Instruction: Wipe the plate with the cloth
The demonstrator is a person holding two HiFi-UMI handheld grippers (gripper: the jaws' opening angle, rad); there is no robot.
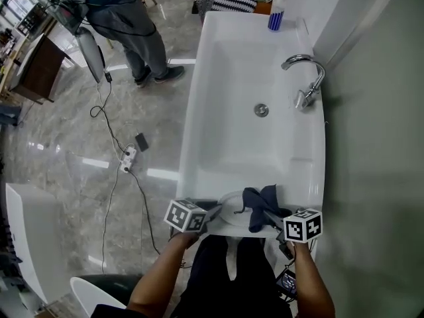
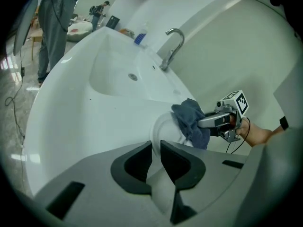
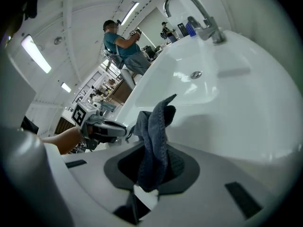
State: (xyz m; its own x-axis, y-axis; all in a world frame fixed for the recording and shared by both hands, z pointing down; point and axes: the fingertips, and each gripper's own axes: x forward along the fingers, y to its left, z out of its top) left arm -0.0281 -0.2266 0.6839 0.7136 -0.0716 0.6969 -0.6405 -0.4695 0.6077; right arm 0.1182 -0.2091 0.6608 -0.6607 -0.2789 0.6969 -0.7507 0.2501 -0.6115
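Observation:
A round white plate (image 1: 232,211) rests on the near rim of the white sink (image 1: 199,144). My left gripper (image 1: 213,214) is shut on the plate's left edge; in the left gripper view the plate (image 2: 163,129) rim runs between the closed jaws of that gripper (image 2: 155,144). A dark blue cloth (image 1: 261,205) drapes over the plate's right side. My right gripper (image 1: 270,216) is shut on it. In the right gripper view the cloth (image 3: 158,122) stands up out of the gripper (image 3: 155,157), bunched between the jaws. The cloth (image 2: 191,122) touches the plate's far side.
A chrome faucet (image 1: 306,78) stands at the sink's right side, with the drain (image 1: 262,110) in the basin's middle. A blue bottle (image 1: 275,20) is at the far end. A person (image 1: 126,25) stands on the marble floor at left, near a cable and power strip (image 1: 128,158).

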